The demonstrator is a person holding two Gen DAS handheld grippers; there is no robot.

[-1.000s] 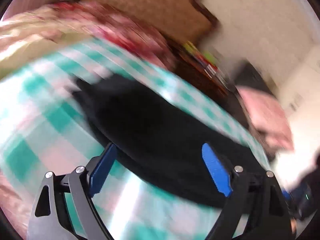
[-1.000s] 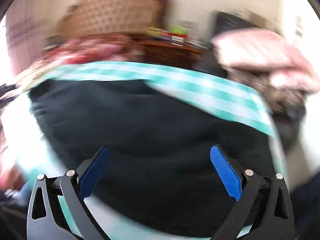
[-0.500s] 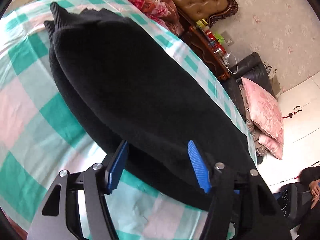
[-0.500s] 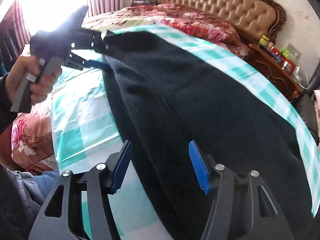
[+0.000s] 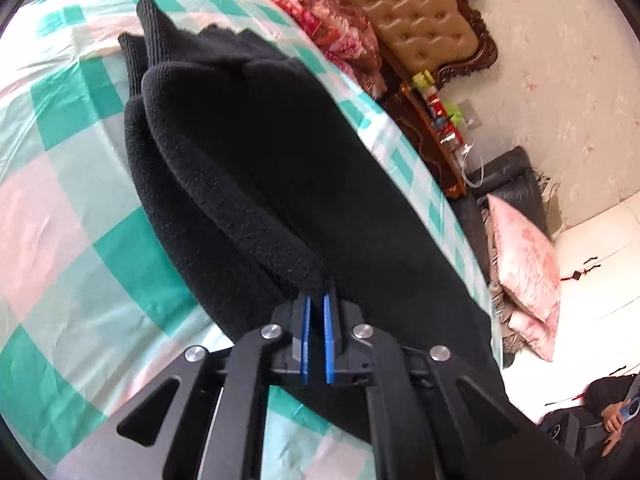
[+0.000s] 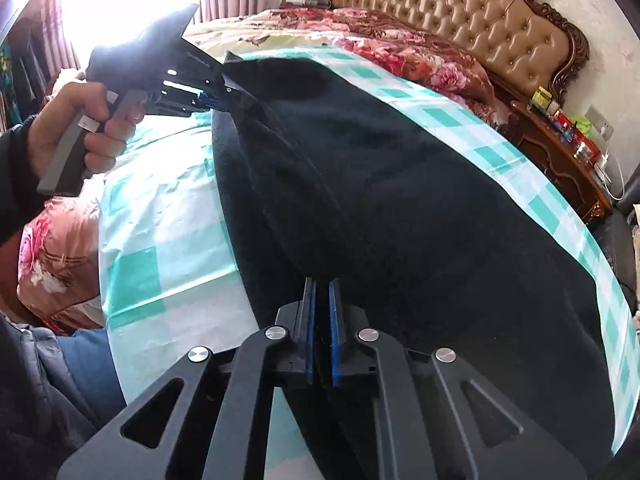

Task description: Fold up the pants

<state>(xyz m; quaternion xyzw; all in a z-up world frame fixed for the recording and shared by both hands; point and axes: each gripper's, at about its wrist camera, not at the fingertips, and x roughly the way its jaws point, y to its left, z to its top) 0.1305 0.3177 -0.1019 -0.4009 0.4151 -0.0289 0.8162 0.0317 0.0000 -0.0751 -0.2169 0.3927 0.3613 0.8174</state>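
The black fleece pants [image 5: 280, 168] lie lengthwise on a green, pink and white checked cloth [image 5: 72, 208], one leg stacked on the other. My left gripper [image 5: 316, 300] is shut on the near edge of the upper layer. In the right wrist view the pants [image 6: 400, 200] stretch away from me, and my right gripper [image 6: 322, 292] is shut on their edge at this end. The left gripper [image 6: 224, 100] also shows there, held by a hand at the far end, pinching the fabric. The ribbed cuffs [image 5: 152, 36] lie at the far end in the left view.
The checked cloth [image 6: 160, 216] covers a bed with a tufted tan headboard [image 6: 460, 20] and a red floral quilt [image 6: 400, 52]. A wooden nightstand [image 6: 560, 148] with small items stands beside it. A pink pillow [image 5: 524, 256] rests on a dark sofa. A person's blue-jeaned leg [image 6: 88, 364] is near the bed edge.
Both grippers went from wide open to shut on the edge of the pants. Both views closed in on the fabric and steadied.
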